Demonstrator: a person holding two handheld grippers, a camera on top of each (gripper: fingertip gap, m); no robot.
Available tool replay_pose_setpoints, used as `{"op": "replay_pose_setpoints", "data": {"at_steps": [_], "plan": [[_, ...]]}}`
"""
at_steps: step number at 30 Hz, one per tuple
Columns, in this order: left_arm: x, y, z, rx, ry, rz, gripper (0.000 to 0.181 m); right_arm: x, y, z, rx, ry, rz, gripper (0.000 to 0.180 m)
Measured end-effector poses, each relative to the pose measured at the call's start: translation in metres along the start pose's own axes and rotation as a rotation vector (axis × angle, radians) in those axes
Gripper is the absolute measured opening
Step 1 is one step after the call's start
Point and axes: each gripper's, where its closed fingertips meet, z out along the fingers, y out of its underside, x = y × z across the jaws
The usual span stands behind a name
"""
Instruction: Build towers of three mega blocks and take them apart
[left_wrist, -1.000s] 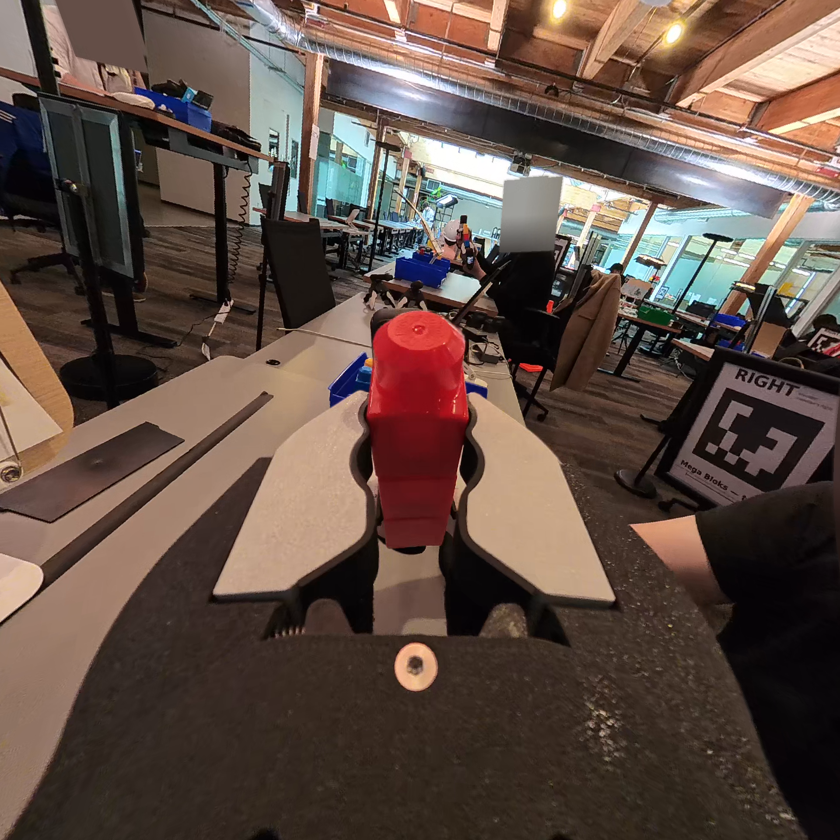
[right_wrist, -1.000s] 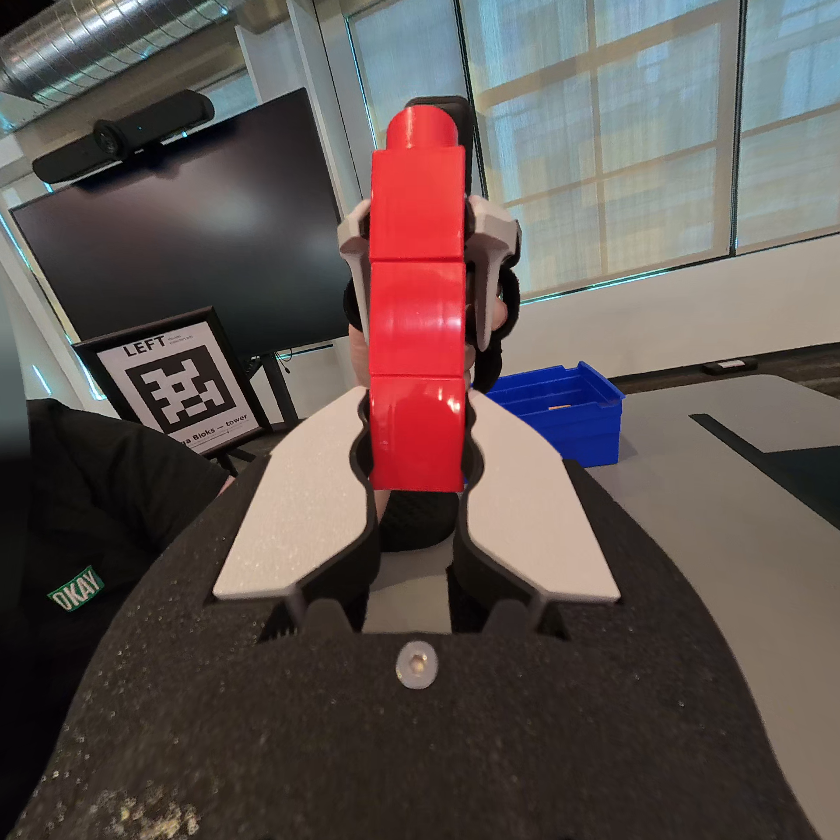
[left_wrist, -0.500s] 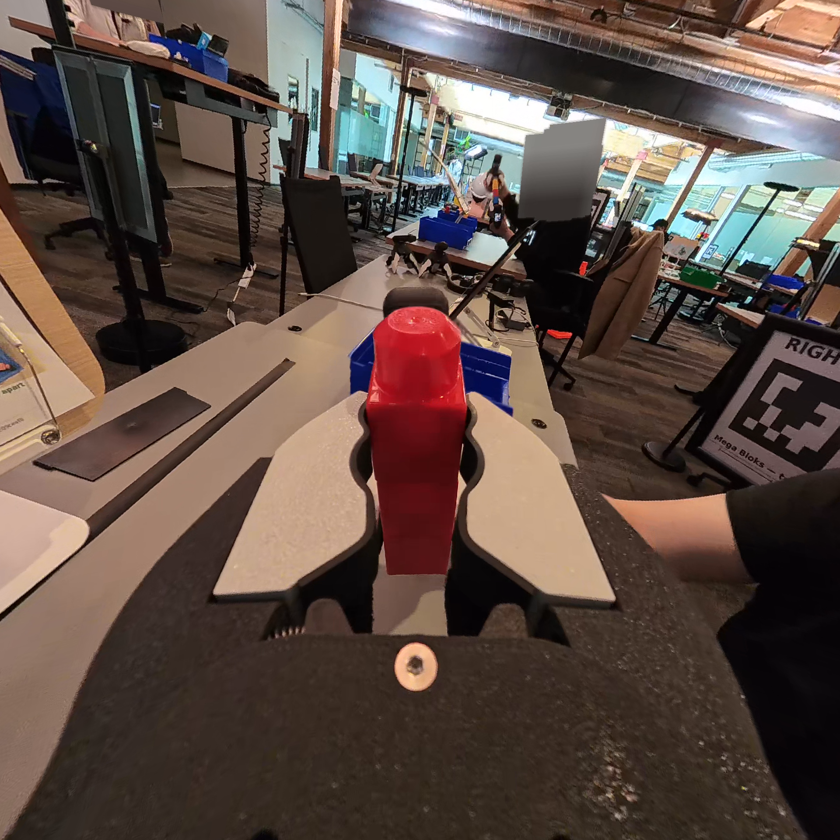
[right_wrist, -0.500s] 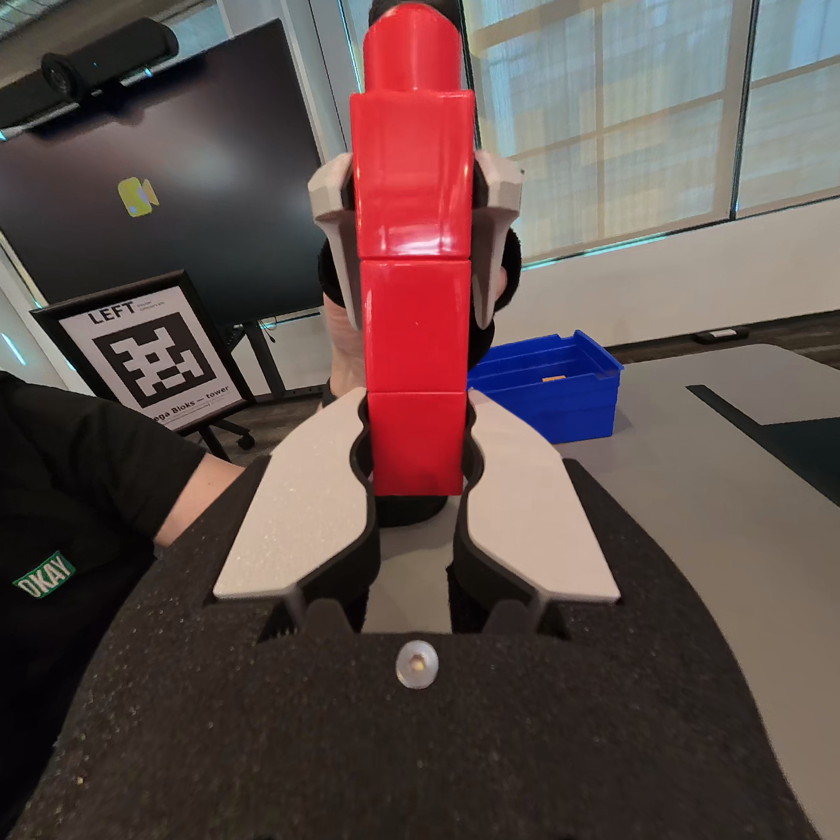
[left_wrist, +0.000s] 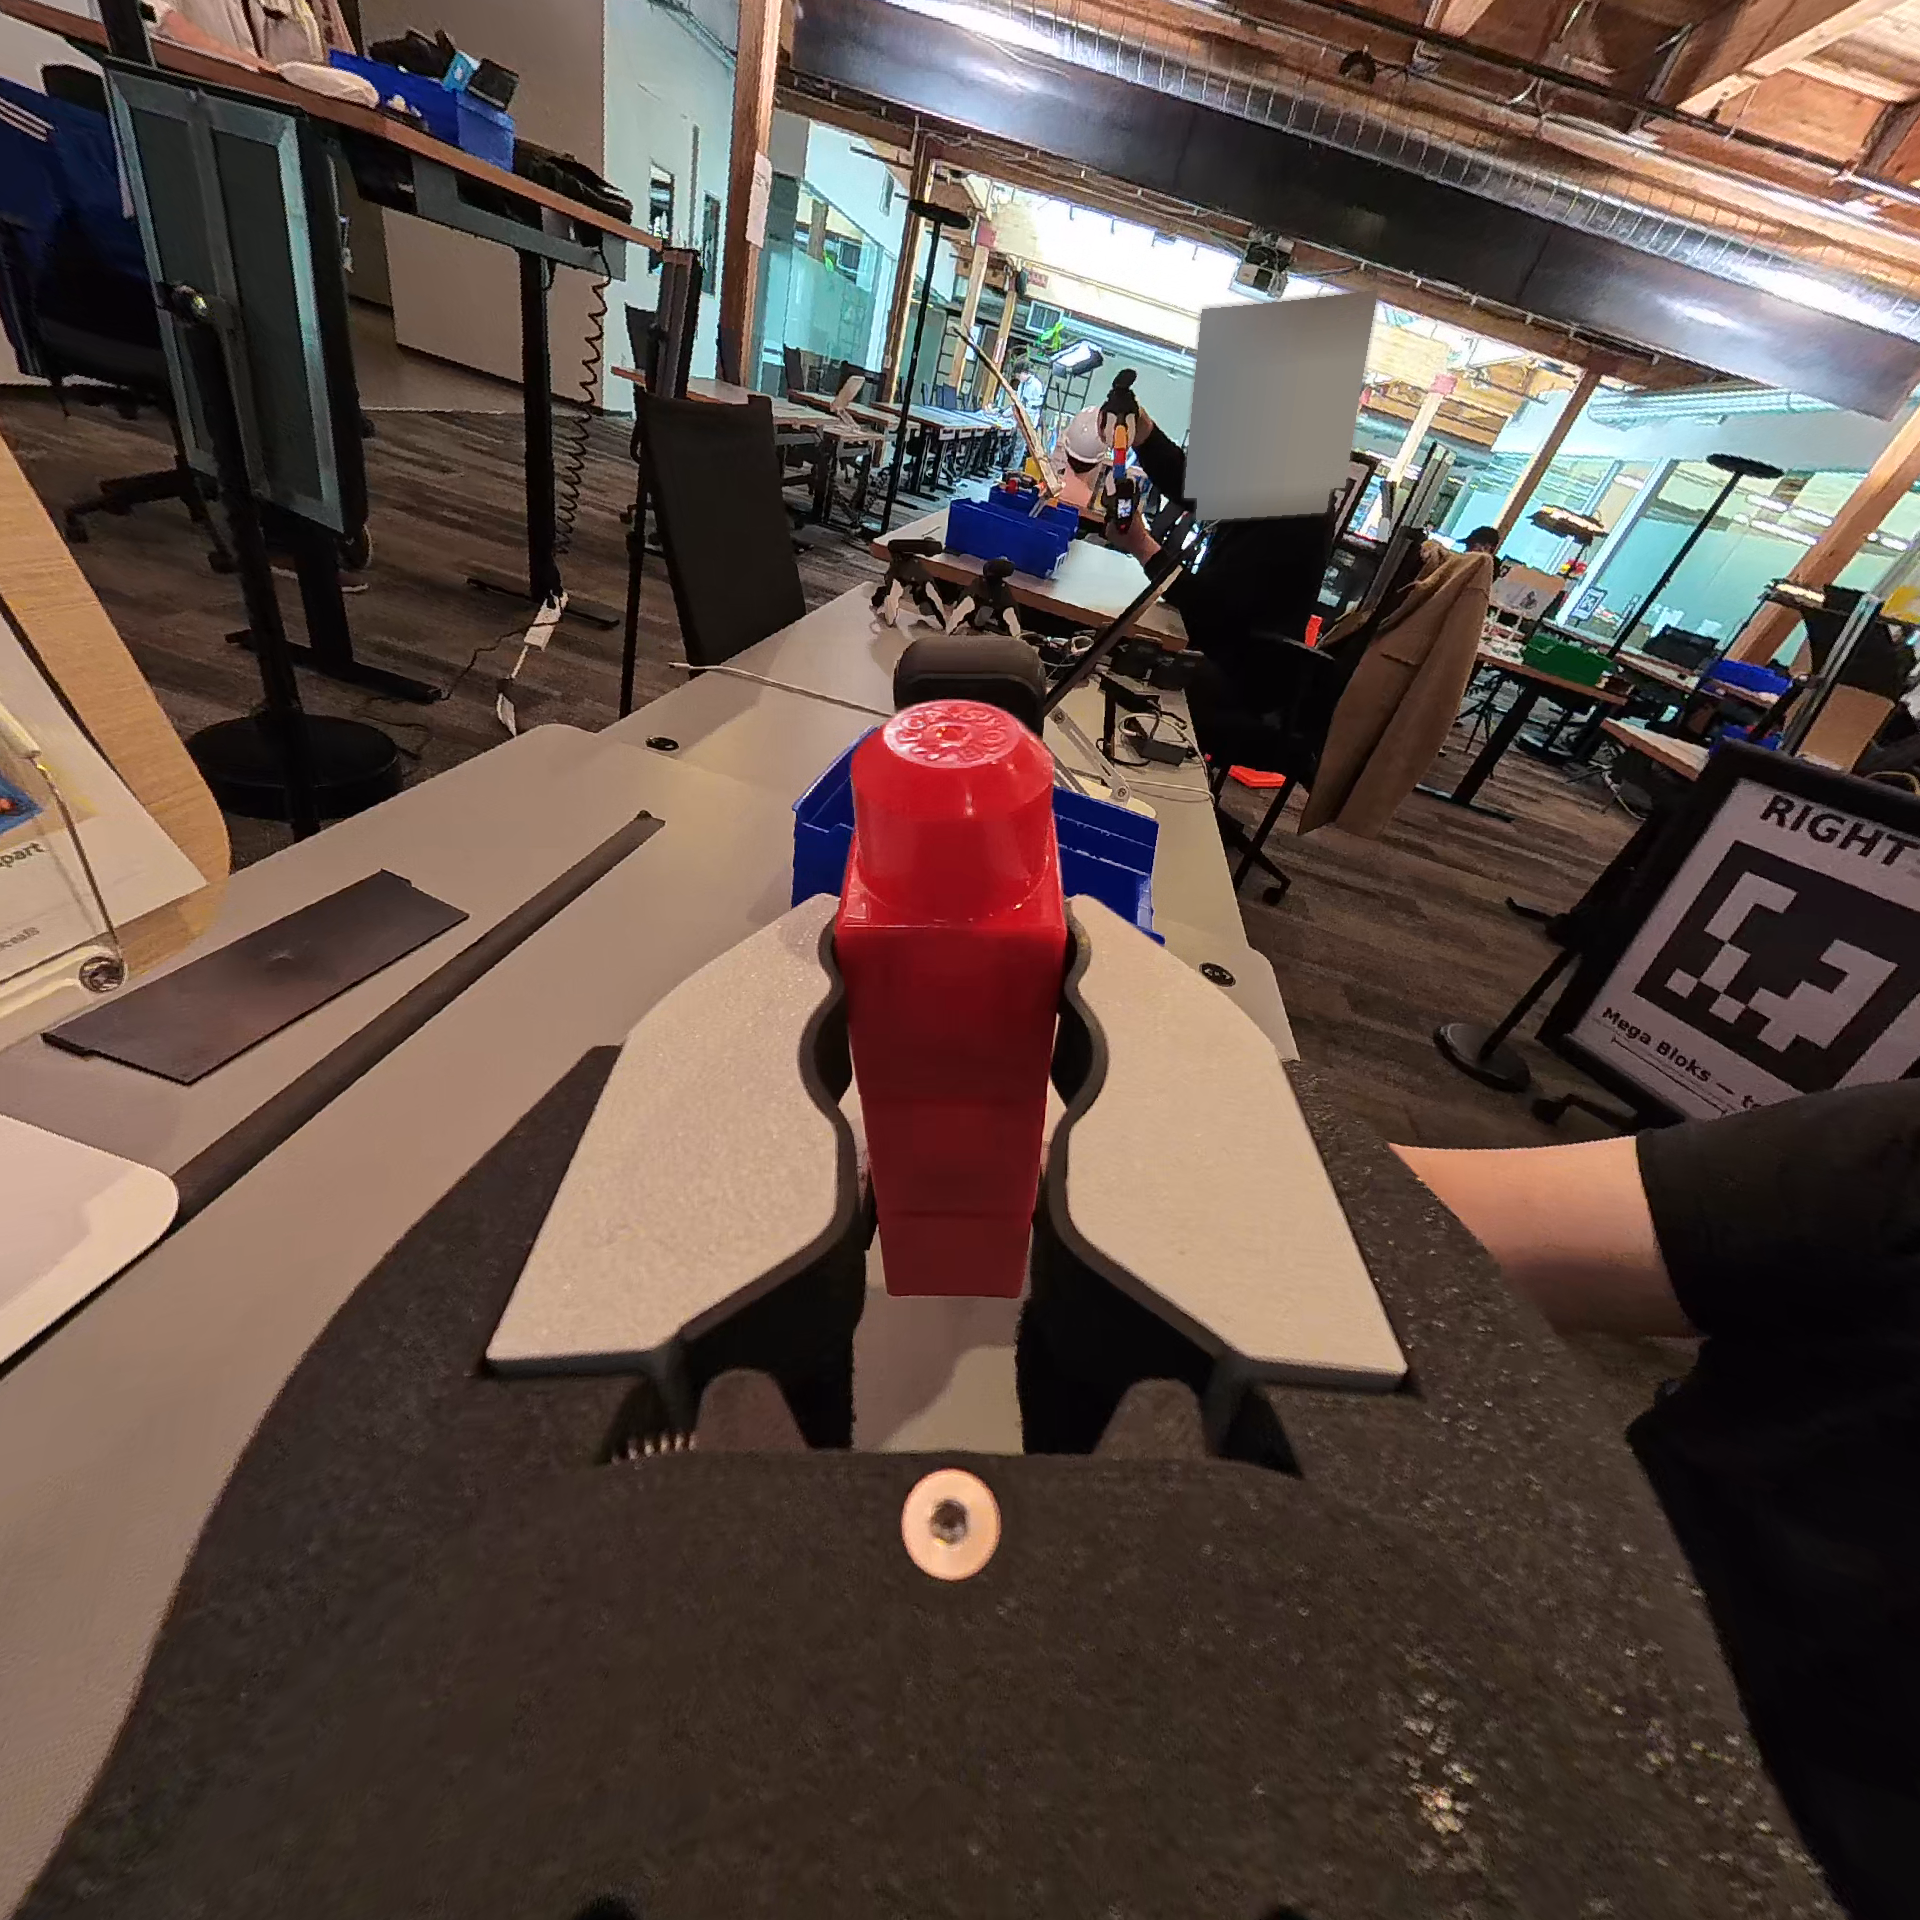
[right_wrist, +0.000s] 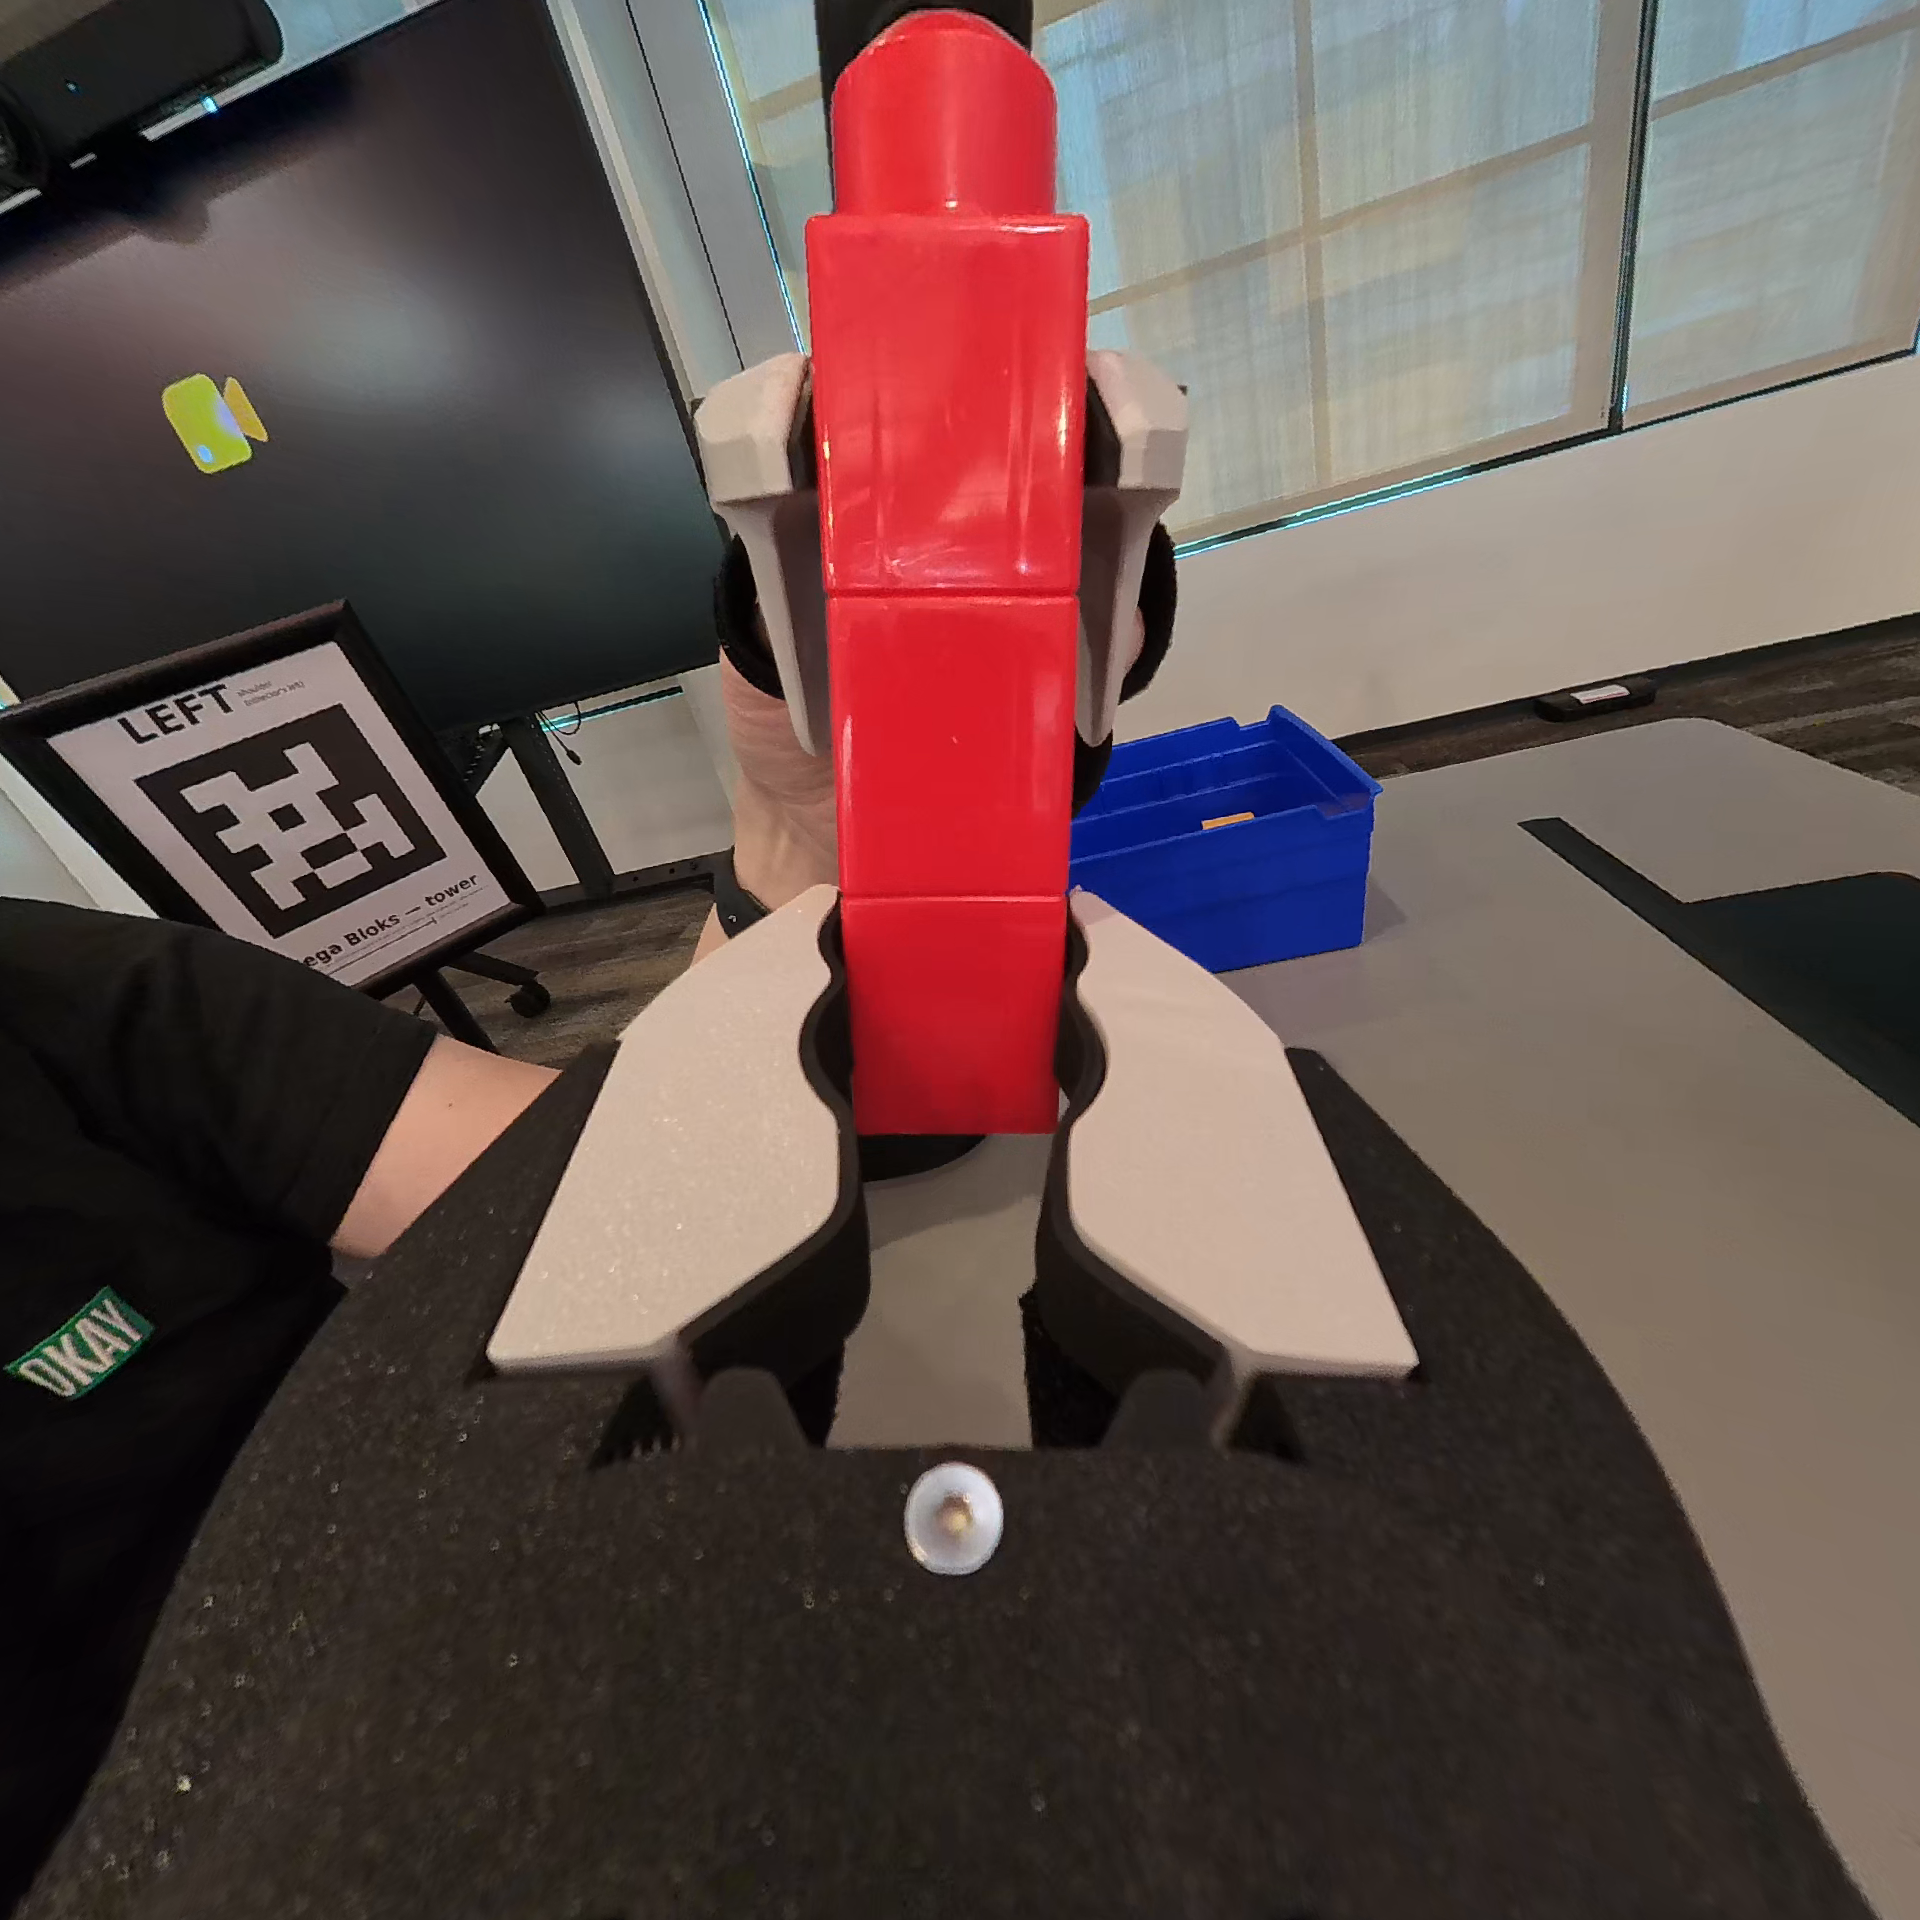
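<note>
- The right tool (right_wrist: 954, 997) is clamped on the bottom block of a red tower (right_wrist: 951, 665), three blocks held up above the grey worktop (right_wrist: 1662, 1143).
- The left tool (left_wrist: 951, 1023) is closed on the same tower (left_wrist: 951, 1049) at its top block; in the right wrist view its fingers (right_wrist: 753, 488) pinch that block from both sides.
- A blue bin (right_wrist: 1236, 842) sits on the worktop behind the tower.
- Beyond stand a framed marker sign (right_wrist: 281, 821) and a dark screen (right_wrist: 343, 416).

Red three-block tower (right_wrist: 948, 665) — upright, stud on top.
</note>
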Motion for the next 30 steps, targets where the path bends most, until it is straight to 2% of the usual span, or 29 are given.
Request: {"op": "replay_pose_setpoints", "data": {"at_steps": [7, 8, 10, 11, 15, 20, 22, 26, 27, 28, 29, 30], "plan": [[-0.001, -0.005, 0.001, 0.050, 0.037, -0.106, 0.035, -0.005, -0.005, 0.000, 0.014, -0.035, 0.062, 0.035], [-0.001, -0.003, 0.001, 0.039, 0.053, -0.126, 0.035, -0.007, -0.008, -0.001, 0.018, -0.043, 0.073, 0.041], [-0.005, -0.001, 0.000, 0.034, 0.048, -0.152, 0.035, -0.007, -0.010, -0.005, -0.004, -0.011, 0.078, 0.063], [-0.006, 0.000, -0.001, 0.032, 0.048, -0.157, 0.035, -0.005, -0.010, -0.008, -0.020, 0.019, 0.061, 0.063], [-0.002, 0.015, 0.007, -0.065, 0.058, -0.143, 0.035, 0.000, -0.019, -0.020, -0.008, 0.088, 0.035, 0.060], [0.007, 0.025, 0.021, -0.130, 0.066, -0.101, 0.035, -0.007, -0.012, -0.022, -0.065, 0.044, 0.064, 0.051], [0.012, 0.025, 0.024, -0.132, 0.088, -0.103, 0.035, -0.013, -0.007, -0.021, -0.084, -0.011, 0.058, 0.036], [0.015, 0.024, 0.027, -0.121, 0.101, -0.098, 0.035, -0.015, -0.007, -0.023, -0.072, -0.062, 0.054, 0.035], [0.017, 0.020, 0.027, -0.099, 0.105, -0.106, 0.039, -0.017, -0.007, -0.025, -0.058, -0.085, 0.043, 0.035], [0.019, 0.016, 0.027, -0.072, 0.108, -0.120, 0.060, -0.020, -0.009, -0.028, -0.037, -0.123, 0.051, 0.035], [0.022, 0.012, 0.025, -0.056, 0.117, -0.126, 0.073, -0.025, -0.012, -0.033, -0.008, -0.179, 0.072, 0.035], [0.025, 0.008, 0.021, -0.041, 0.128, -0.123, 0.072, -0.032, -0.017, -0.039, 0.042, -0.251, 0.087, 0.035]]}}
